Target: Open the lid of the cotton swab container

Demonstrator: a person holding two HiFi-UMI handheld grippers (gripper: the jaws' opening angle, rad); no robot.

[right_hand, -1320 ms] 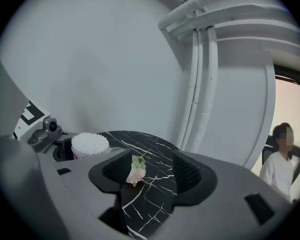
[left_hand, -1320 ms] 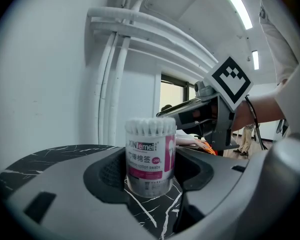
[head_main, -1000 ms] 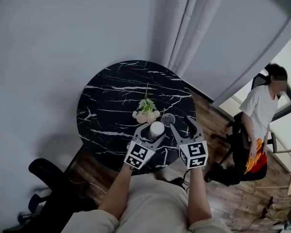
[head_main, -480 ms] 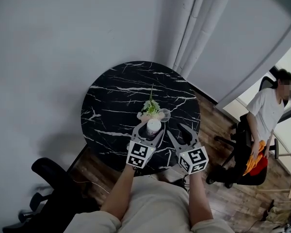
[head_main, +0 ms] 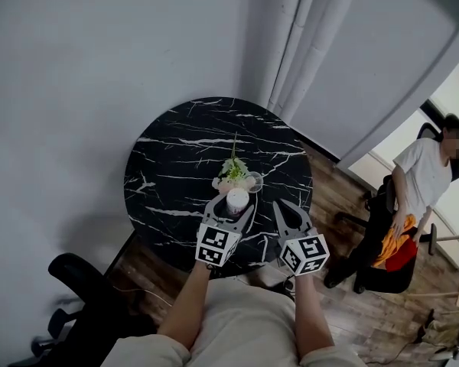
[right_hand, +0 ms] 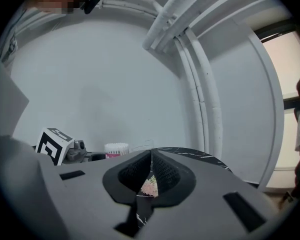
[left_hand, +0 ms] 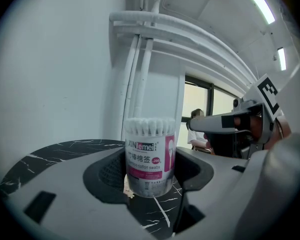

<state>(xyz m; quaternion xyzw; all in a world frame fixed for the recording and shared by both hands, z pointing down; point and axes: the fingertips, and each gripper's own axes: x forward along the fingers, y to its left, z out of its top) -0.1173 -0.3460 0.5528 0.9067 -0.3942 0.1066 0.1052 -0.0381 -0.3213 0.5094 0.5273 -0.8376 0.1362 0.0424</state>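
The cotton swab container, a clear tub with a pink label, stands near the front of the black marble table. In the left gripper view the container shows bare swab tips at its top. My left gripper is shut on its sides. A clear round lid lies on the table just right of a small flower bunch. My right gripper hovers right of the container, its jaws closing together with nothing between them.
The table's front edge lies just under both grippers. A person stands at the right beside a chair with orange cloth. A black office chair is at the lower left. White pipes run up the wall behind.
My right gripper has drawn back from the clear lid toward the table's front edge, and its jaws went from wide apart to closed. The left gripper stays around the container.
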